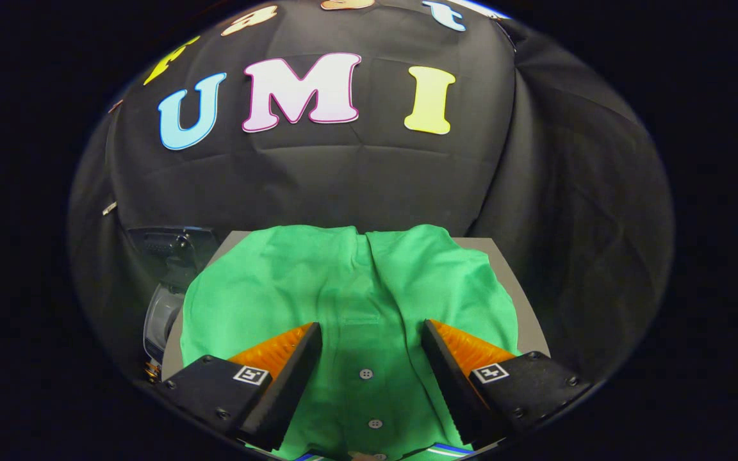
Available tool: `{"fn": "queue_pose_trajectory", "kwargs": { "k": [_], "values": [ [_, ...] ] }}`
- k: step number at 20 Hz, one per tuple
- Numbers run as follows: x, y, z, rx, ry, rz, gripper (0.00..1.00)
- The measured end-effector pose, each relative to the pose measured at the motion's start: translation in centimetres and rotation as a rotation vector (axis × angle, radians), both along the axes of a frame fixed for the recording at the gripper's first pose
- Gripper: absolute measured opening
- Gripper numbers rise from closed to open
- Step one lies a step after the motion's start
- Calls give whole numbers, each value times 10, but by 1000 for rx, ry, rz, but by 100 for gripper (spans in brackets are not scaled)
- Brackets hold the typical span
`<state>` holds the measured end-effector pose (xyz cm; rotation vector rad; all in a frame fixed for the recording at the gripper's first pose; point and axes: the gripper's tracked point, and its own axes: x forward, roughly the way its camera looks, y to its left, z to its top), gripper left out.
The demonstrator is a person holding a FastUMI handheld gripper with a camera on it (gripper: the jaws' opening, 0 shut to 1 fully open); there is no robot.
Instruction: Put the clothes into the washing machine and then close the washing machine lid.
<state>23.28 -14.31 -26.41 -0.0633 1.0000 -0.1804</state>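
Fingers (292, 365) of my tool (372, 333) sit closest to the lens, spread wide apart, w/ nothing pinched between them. Tool is released, jaws open. Both fingers hang over the green shirt (350, 294); can't tell if they're touching the cloth or just above it, since the angle gives no gap to judge by. Finger bases are cut off low down, so the rest of the tool is out of sight.

Green shirt lies spread flat on the grey tabletop (523, 301), covering most of it. Button placket runs straight btwn my fingers, w/ two buttons (366, 373) visible in the gap and a third partly cut off at the near end. Shirt's near part, w/ a bit of blue-and-white striped trim (449, 449), is mostly hidden under the fingers and chopped off, so I can't say whether that's collar or hem. Far end of the shirt reaches close to the tabletop's back edge, w/ a fold or seam down the middle.

Only thin grey strips of tabletop show: along the right side, the back corners, and a sliver at left.

Left of the tabletop and lower down, a dark and grey appliance (167, 282) is partly hidden behind the tabletop edge, prob. the washing machine. It's dim and blurry, so I can't tell if its lid is up or down. Black cloth wall (343, 179) hangs behind everything.
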Motion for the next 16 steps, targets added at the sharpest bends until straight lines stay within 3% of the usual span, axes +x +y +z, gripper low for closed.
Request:
{"fn": "queue_pose_trajectory", "kwargs": {
  "k": [4, 9, 11, 16],
  "values": [
    [0, 1, -2, -1, 64, 17, 98],
    [3, -9, -2, -62, 63, 30, 14],
    [3, -9, -2, -50, 48, 38, 5],
    [4, -11, 12, 42, -30, -18, 5]
  ]
}}
